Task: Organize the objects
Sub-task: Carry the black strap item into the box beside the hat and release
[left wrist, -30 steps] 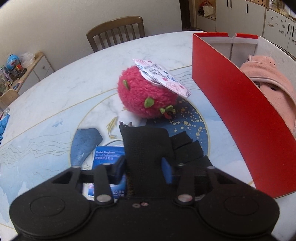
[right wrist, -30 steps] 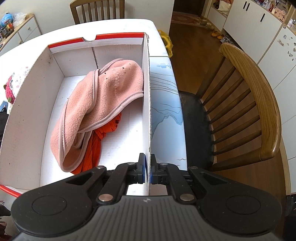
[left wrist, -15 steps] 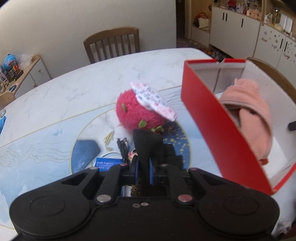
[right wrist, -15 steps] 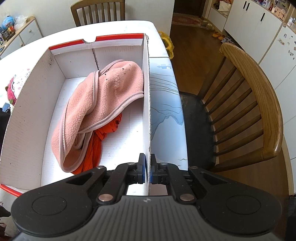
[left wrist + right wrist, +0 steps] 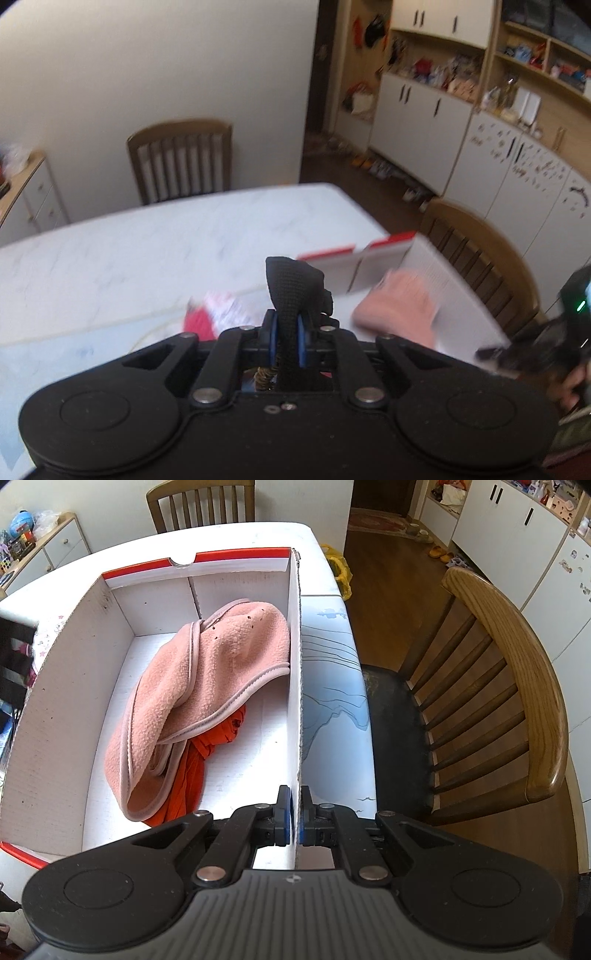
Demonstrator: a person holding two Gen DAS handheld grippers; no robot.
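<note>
Left gripper (image 5: 283,334) has lifted: a second ago it sat low over the table with the black glove loose between spread jaws; now the jaws are clenched on the glove (image 5: 293,286) and it hangs raised, view blurred by motion, the box (image 5: 373,248) ahead and to the right. We judge the glove is on its way into the box.

Right gripper (image 5: 294,821) is unchanged, clamped on the box wall (image 5: 294,686), steadying it.

Inside the box: pink fleece (image 5: 210,679) heaped over an orange cloth (image 5: 192,764), the rest of the floor bare. The red plush (image 5: 197,323) lies on the table (image 5: 129,247), outside.
</note>
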